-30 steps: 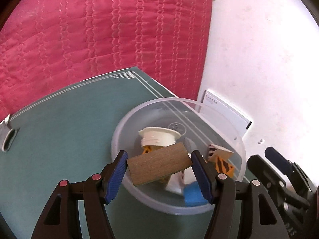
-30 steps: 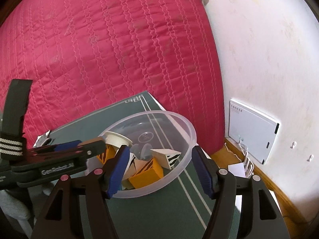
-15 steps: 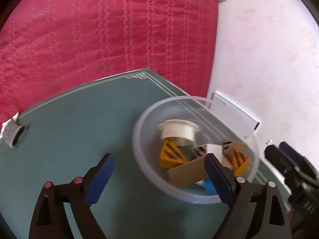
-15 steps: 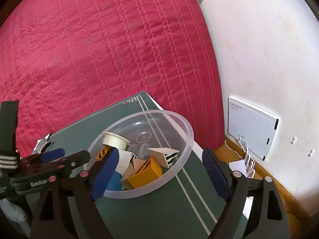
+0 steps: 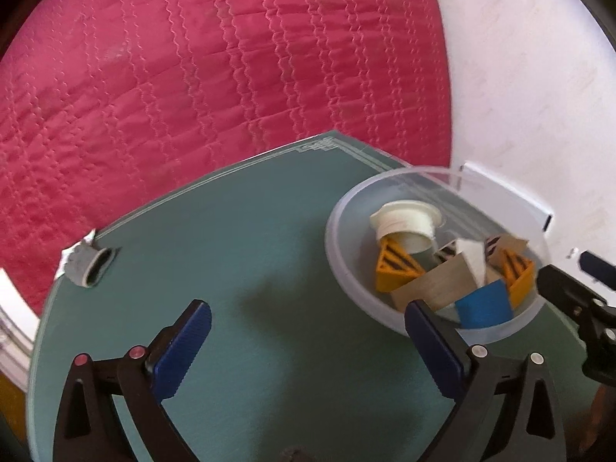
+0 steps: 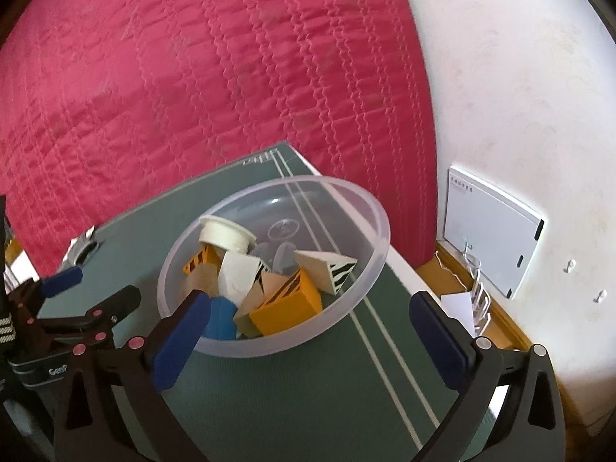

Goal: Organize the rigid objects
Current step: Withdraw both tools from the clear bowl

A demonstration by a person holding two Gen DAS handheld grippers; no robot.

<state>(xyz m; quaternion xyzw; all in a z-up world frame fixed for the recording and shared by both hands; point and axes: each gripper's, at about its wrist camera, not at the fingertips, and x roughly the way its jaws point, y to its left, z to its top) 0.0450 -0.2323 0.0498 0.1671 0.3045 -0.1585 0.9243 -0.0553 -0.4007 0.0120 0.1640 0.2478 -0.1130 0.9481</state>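
A clear plastic bowl point(image 5: 338, 208) point(image 6: 369, 269) stands on the green mat point(image 5: 238, 254) point(image 6: 308, 392). It holds a brown wooden block point(image 5: 435, 281), orange striped wedges point(image 5: 396, 265) point(image 6: 288, 304), a blue block point(image 5: 485, 304) point(image 6: 221, 317), a white cap point(image 5: 404, 219) point(image 6: 225, 233) and a white zebra-striped wedge point(image 6: 327, 265). My left gripper point(image 5: 308, 340) is open and empty, left of the bowl above the mat. My right gripper point(image 6: 312, 331) is open and empty at the bowl's near side.
A small grey cylinder point(image 5: 90, 265) point(image 6: 82, 248) lies at the mat's left edge. A red quilted cover point(image 5: 231, 69) lies behind the mat. A white box point(image 6: 492, 227) leans on the white wall at right, with a wire rack point(image 6: 477, 281) below it.
My left gripper opened and let the brown wooden block drop into the bowl, then drew back to the left. My right gripper opened wider and stayed near the bowl.
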